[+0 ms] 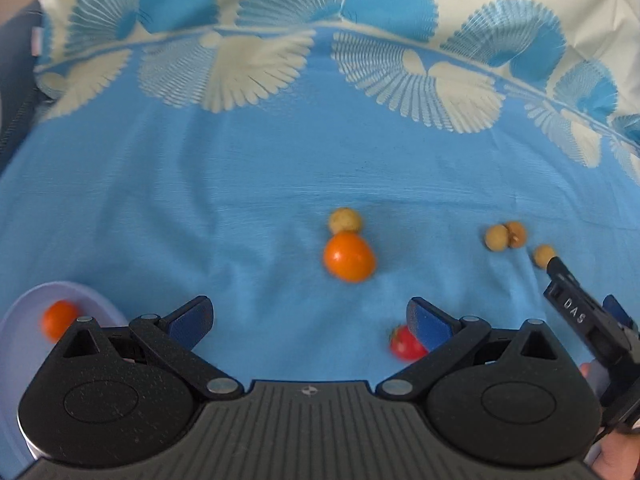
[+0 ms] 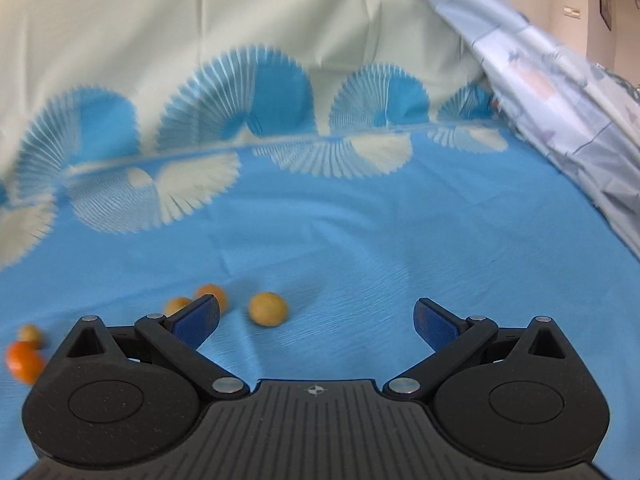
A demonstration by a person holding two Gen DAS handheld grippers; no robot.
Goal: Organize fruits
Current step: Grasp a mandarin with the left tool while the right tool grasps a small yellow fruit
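The left gripper (image 1: 310, 320) is hovering over the blue bedsheet (image 1: 240, 184) with its blue-padded fingers spread wide apart and gripping nothing. Taking the orange tangerine (image 1: 349, 257) as the landmark, a small tan fruit (image 1: 345, 220), probably a longan, is sitting just behind it and touching it. Off to its right, a pair of tan fruits (image 1: 505, 235) are lying pressed together, and a single tan fruit (image 1: 543, 255) is lying a little further right still. The right gripper (image 1: 576, 312) is reaching in from that side, its black fingertip sitting right at this last fruit. Nearer than the tangerine and slightly right, a red fruit (image 1: 405, 344) is partly hiding behind the left gripper's right pad. Far to the tangerine's left, a pale lilac bowl (image 1: 24, 308) is holding a second tangerine (image 1: 59, 319), the gripper body covering part of the bowl.

In the right wrist view, the right gripper (image 2: 316, 322) is likewise standing open, holding nothing. A yellowish round fruit (image 2: 268, 309) is lying between and just ahead of its fingers, while the left pad is blocking part of two more fruits (image 2: 200, 298).
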